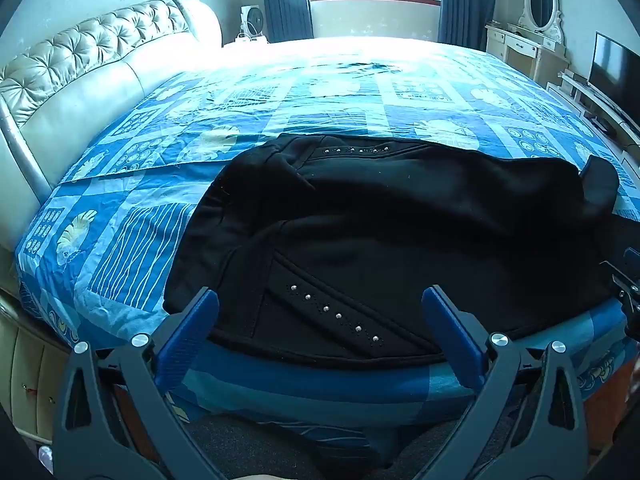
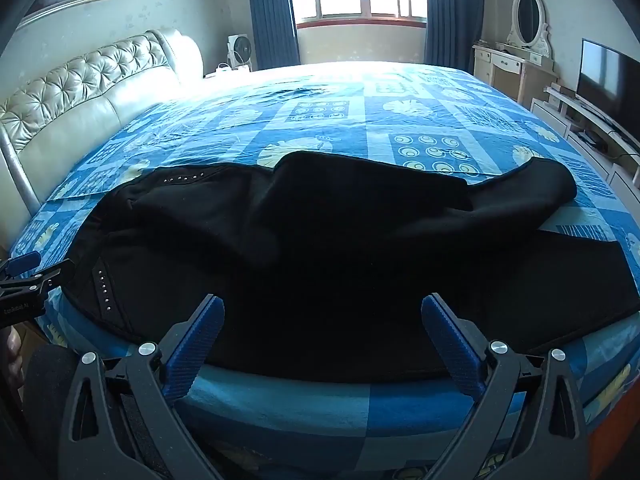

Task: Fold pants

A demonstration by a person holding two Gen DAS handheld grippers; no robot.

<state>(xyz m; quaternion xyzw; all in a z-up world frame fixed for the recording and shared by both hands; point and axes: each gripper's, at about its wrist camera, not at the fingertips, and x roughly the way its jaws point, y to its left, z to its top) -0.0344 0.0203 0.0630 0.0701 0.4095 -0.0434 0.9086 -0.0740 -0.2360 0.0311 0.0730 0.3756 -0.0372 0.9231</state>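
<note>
Blue patterned bed (image 2: 360, 128) carries black pants (image 2: 320, 240), rumpled and unfolded; left gripper (image 1: 320, 312) and right gripper (image 2: 322, 316) hover, jaws wide, empty.

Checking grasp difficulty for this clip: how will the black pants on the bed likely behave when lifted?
The black pants will probably drape limply: they already lie rumpled, one leg bunched over itself. The thick, fleecy-looking cloth suggests moderate weight and little slipperiness.

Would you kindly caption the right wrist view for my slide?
Open right tool poised over black pants spread on a blue patterned bed.
</note>
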